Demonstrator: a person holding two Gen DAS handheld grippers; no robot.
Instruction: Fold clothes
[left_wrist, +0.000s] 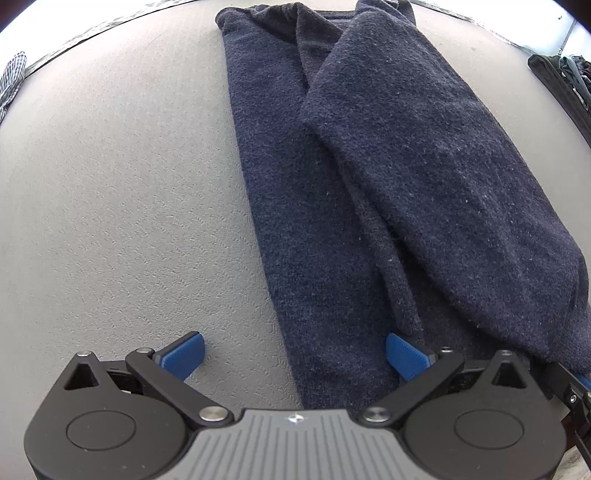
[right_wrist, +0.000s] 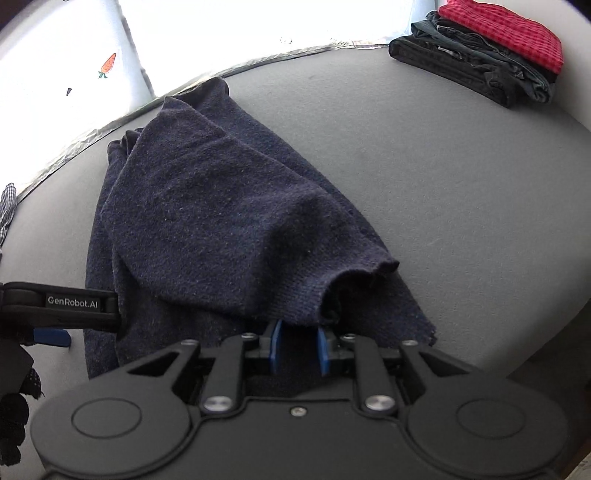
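Navy sweater (left_wrist: 369, 177) lies lengthwise on my grey counter (left_wrist: 122, 206). Left fingers (left_wrist: 192, 354) spread wide at its hem; right fingers (right_wrist: 323, 347) hold a raised fold (folded clothes (right_wrist: 487, 55) stacked far right).

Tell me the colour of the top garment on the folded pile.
Red with a dark check, clearest in the right wrist view.

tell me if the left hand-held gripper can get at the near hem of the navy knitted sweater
Probably yes: the left hand-held gripper is open, straddling the navy knitted sweater's near hem, nothing between.
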